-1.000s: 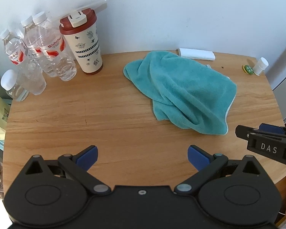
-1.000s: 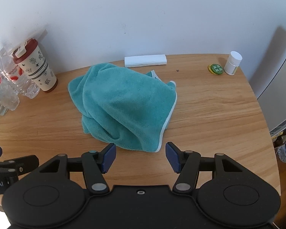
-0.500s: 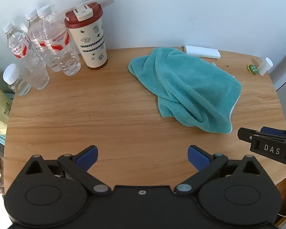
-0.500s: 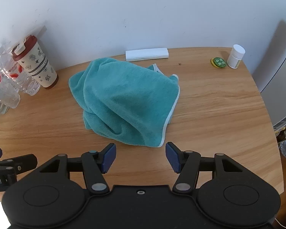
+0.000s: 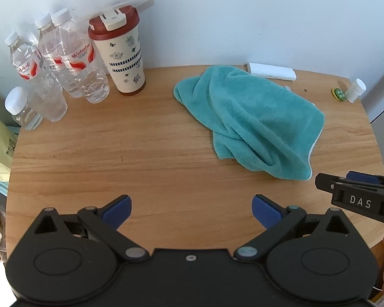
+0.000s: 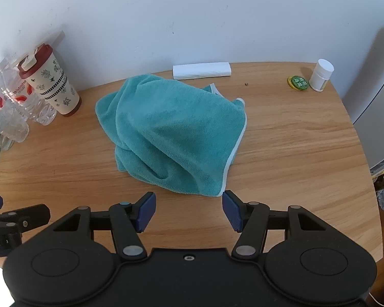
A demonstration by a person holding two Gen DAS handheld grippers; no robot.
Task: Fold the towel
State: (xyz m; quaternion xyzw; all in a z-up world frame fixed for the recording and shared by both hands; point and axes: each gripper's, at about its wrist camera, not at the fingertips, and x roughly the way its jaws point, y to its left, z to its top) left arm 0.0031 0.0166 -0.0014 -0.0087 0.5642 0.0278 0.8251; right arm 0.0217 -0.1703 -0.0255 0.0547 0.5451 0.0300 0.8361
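Observation:
A teal towel (image 5: 253,120) (image 6: 176,133) with a pale trim lies crumpled in a loose heap on the round wooden table (image 5: 140,158) (image 6: 294,140). My left gripper (image 5: 191,211) is open over the table's near side, well short of the towel, which lies ahead to its right. My right gripper (image 6: 189,211) is open too, its blue pads (image 6: 231,211) just short of the towel's near corner. In the left wrist view the right gripper's black fingers (image 5: 345,192) enter from the right edge.
Several clear water bottles (image 5: 71,71) and a cream tumbler with a red lid (image 5: 120,53) stand at the table's back left. A white folded tissue pack (image 6: 202,69) lies behind the towel. A white pill bottle (image 6: 321,74) and green tin (image 6: 297,82) sit back right.
Both grippers have pulled back and risen slightly, so the towel sits farther off in each view. The towel itself has not moved. Both jaws stay open.

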